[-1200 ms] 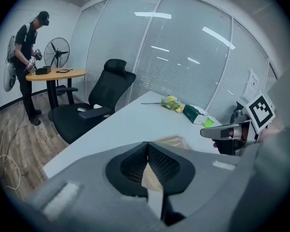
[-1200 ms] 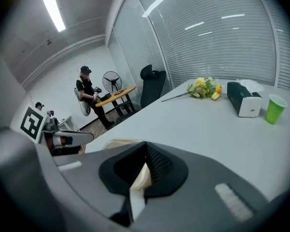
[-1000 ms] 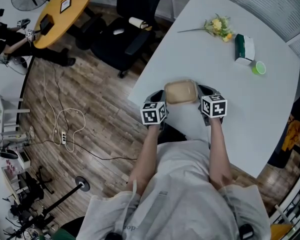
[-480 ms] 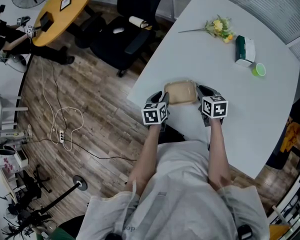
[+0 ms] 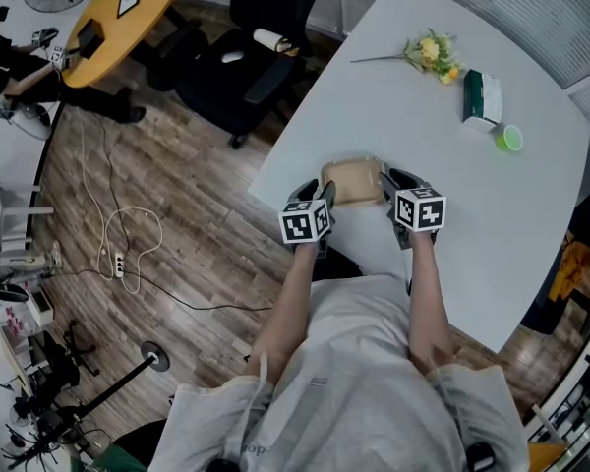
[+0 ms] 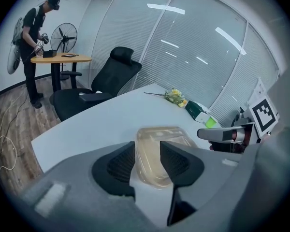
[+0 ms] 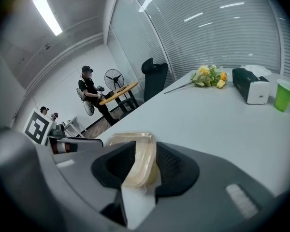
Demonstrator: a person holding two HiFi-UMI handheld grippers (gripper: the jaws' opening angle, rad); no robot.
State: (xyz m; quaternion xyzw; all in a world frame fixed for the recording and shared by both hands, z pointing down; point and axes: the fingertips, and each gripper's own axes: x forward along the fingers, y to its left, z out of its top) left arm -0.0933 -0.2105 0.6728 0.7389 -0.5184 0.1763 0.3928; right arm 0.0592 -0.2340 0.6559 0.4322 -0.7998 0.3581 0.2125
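Left gripper view: left tongs (image 6: 149, 159), like right tongs (image 7: 143, 164), opened around container (image 6: 158, 134), perhaps touching.

A tan plastic container (image 5: 353, 181) is seen on a white table (image 5: 472, 224). It is flanked closely by the left gripper (image 5: 324, 193) and the right gripper (image 5: 389, 181). Well beyond the container, flowers (image 5: 428, 52), a tissue box (image 5: 480, 96) and a green cup (image 5: 509, 138) are set.

Flowers (image 5: 428, 51), tissue box (image 5: 480, 96), green cup (image 5: 509, 138) on white table (image 5: 393, 116) (black chair (image 5: 246, 62) beside).
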